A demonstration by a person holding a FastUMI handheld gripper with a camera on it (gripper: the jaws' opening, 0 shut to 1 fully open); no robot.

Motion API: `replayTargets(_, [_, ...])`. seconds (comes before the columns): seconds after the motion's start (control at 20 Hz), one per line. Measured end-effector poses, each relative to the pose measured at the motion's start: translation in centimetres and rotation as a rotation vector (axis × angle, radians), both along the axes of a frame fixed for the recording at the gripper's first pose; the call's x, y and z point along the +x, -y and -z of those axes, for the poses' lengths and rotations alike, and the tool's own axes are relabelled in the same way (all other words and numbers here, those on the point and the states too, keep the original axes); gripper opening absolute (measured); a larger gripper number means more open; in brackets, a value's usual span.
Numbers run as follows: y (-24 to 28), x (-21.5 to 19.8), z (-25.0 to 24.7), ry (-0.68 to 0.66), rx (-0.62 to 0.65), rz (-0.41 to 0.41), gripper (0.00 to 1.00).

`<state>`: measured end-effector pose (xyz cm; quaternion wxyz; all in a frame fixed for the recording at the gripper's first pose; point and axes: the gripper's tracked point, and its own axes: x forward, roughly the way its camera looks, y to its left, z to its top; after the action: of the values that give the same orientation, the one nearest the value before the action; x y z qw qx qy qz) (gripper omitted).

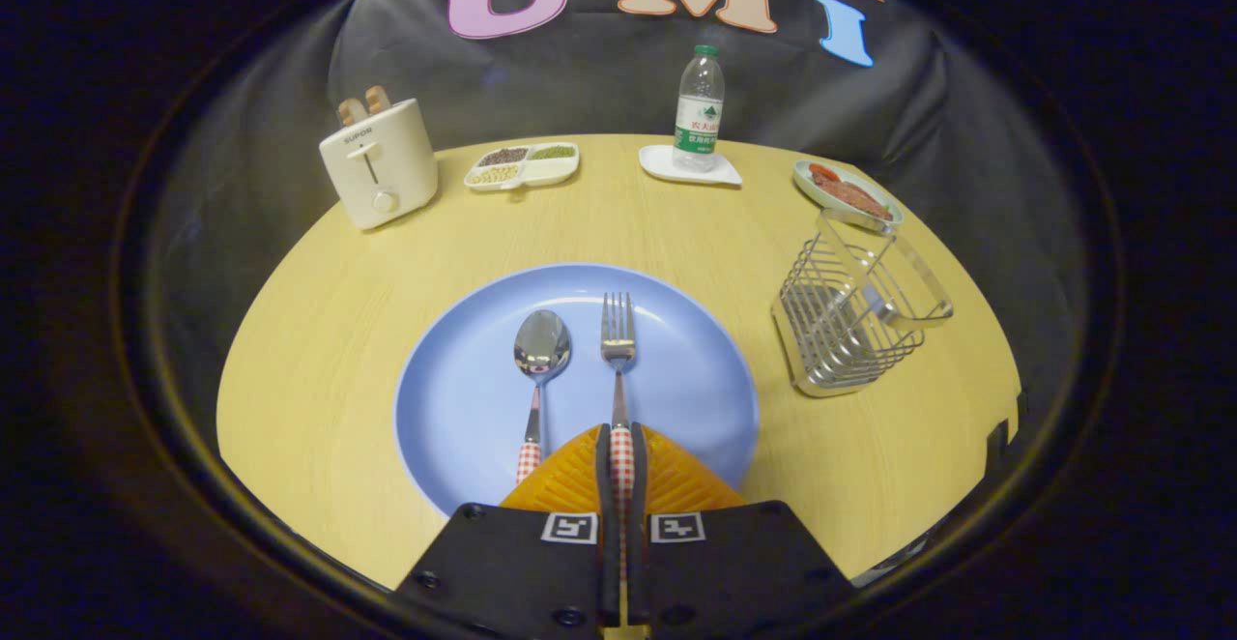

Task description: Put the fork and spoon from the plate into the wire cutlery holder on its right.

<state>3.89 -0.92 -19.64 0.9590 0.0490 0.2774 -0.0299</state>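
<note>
A blue plate (464, 408) lies on the wooden table just ahead of my fingers. On it a spoon (539, 355) and a fork (618, 335) lie side by side, heads pointing away, both with red-and-white checked handles. My gripper (620, 447) is shut on the fork's checked handle, which runs between the two fingers. The spoon's handle lies just left of my fingers, untouched. The wire cutlery holder (850, 316) stands upright to the right of the plate, holding nothing that I can see.
Along the table's far edge stand a cream toaster (379, 164), a divided dish of grains (522, 165), a water bottle (699, 110) on a white coaster, and a green dish of food (848, 195) just behind the holder.
</note>
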Motion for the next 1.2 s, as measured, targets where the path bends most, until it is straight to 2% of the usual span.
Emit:
replayTargets(0.4, [1.5, -1.0, -5.6, 0.004, -0.098, 0.022, 0.06])
replayTargets(0.7, [3.5, -2.0, -10.9, -0.028, -0.053, 0.122, 0.06])
replayTargets(0.95, [8.1, -3.4, -12.8, -0.180, -0.003, 0.295, 0.06])
replayTargets(1.2, [11.3, -3.5, -11.9, -0.421, 0.082, 0.375, 0.06])
